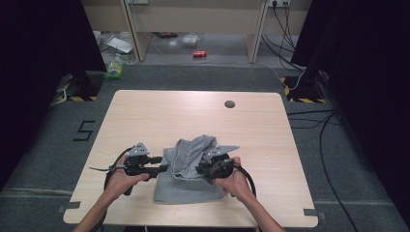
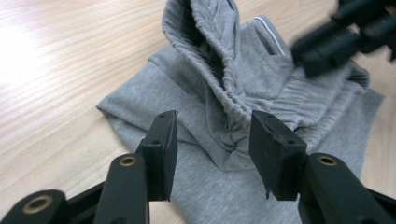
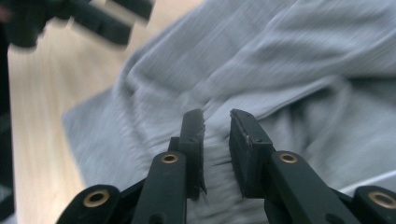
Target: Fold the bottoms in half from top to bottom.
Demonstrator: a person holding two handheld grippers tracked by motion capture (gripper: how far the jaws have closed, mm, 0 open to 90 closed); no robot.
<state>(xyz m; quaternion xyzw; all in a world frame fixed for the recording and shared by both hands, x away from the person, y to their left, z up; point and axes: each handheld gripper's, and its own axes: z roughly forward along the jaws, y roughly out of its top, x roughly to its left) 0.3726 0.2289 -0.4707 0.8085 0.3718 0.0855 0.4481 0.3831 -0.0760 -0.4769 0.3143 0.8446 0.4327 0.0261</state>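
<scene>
Hands: two, entering from the near edge of the high view, each holding a gripper over the near part of the table (image 1: 145, 111).

Left gripper (image 1: 162, 168): at the garment's left edge, pointing right. In its own view the left gripper (image 2: 212, 147) has its jaws spread wide, with grey cloth showing between them; nothing is pinched. A grey three-cornered plate sits on top and a black cable loops behind the left hand (image 1: 121, 180).

Right gripper (image 1: 199, 168): on the garment's right part, pointing left. In its own view the right gripper (image 3: 217, 140) has its jaws a narrow gap apart, low over the cloth; whether any fold is caught between them cannot be told. The right hand (image 1: 232, 179) rests at the garment's near right.

Garment (image 1: 186, 169): grey knit, crumpled, lying on the table's near middle between the grippers. A ribbed band and a white trim line show in the left gripper view.

Table: light wood, with a round dark grommet (image 1: 229, 104) at far right of centre.

Floor beyond: a red can (image 1: 199, 53), scattered litter, cables.
</scene>
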